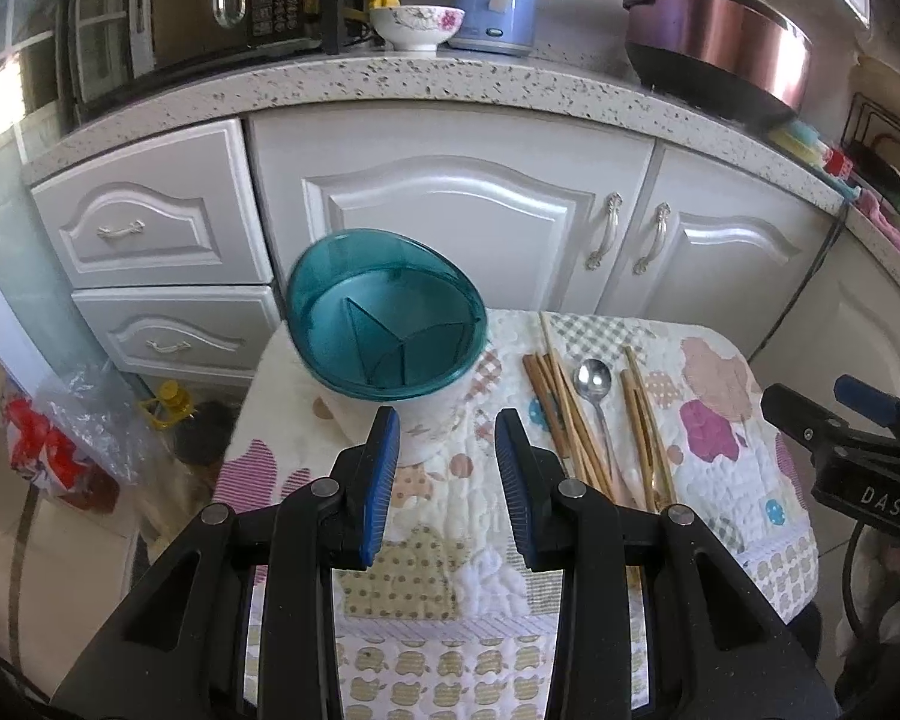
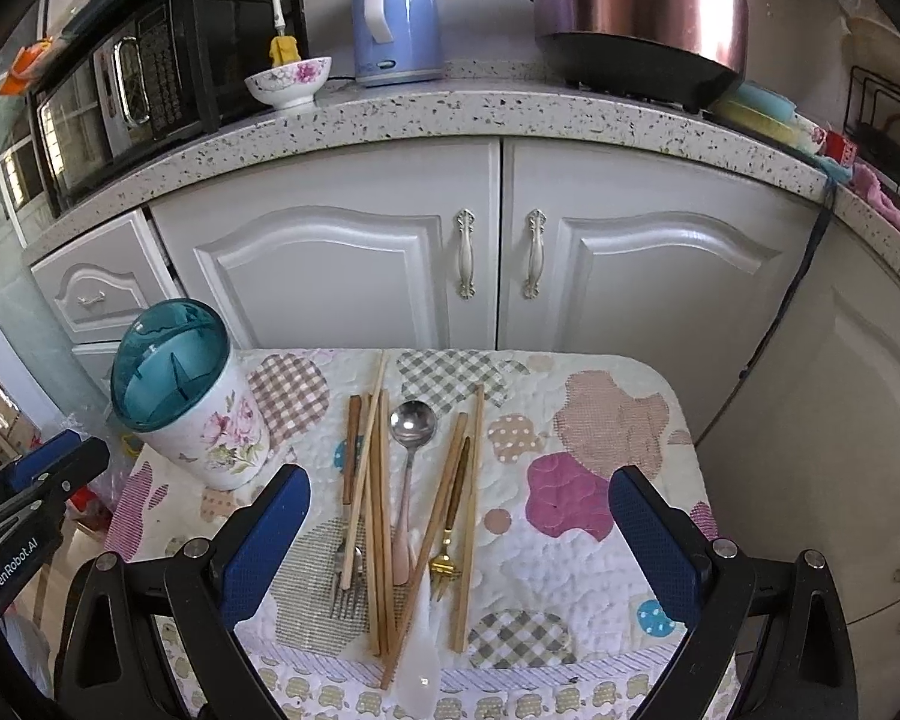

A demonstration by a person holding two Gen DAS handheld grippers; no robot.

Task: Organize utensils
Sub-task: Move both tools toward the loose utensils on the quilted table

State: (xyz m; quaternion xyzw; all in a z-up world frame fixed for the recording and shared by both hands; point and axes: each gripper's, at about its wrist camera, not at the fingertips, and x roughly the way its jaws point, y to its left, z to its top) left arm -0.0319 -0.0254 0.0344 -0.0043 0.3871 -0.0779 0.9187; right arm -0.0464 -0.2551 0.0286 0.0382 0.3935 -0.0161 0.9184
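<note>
A white floral utensil holder with a teal divided rim (image 1: 390, 324) (image 2: 180, 384) stands upright at the table's far left. My left gripper (image 1: 447, 468) is open and empty, just in front of the holder. Several wooden chopsticks (image 2: 378, 516) (image 1: 564, 414), a metal spoon (image 2: 411, 438) (image 1: 594, 384), a silver fork (image 2: 348, 582), a gold fork (image 2: 447, 552) and a white spoon (image 2: 417, 666) lie in the table's middle. My right gripper (image 2: 456, 546) is open wide and empty, hovering above the near ends of the utensils.
The small table has a patchwork cloth (image 2: 594, 480). White cabinets (image 2: 360, 264) stand close behind it. The counter above holds a microwave (image 2: 126, 96), a floral bowl (image 2: 288, 81), a blue kettle (image 2: 396, 24) and a rice cooker (image 2: 642, 18). Bags lie on the floor at left (image 1: 60, 438).
</note>
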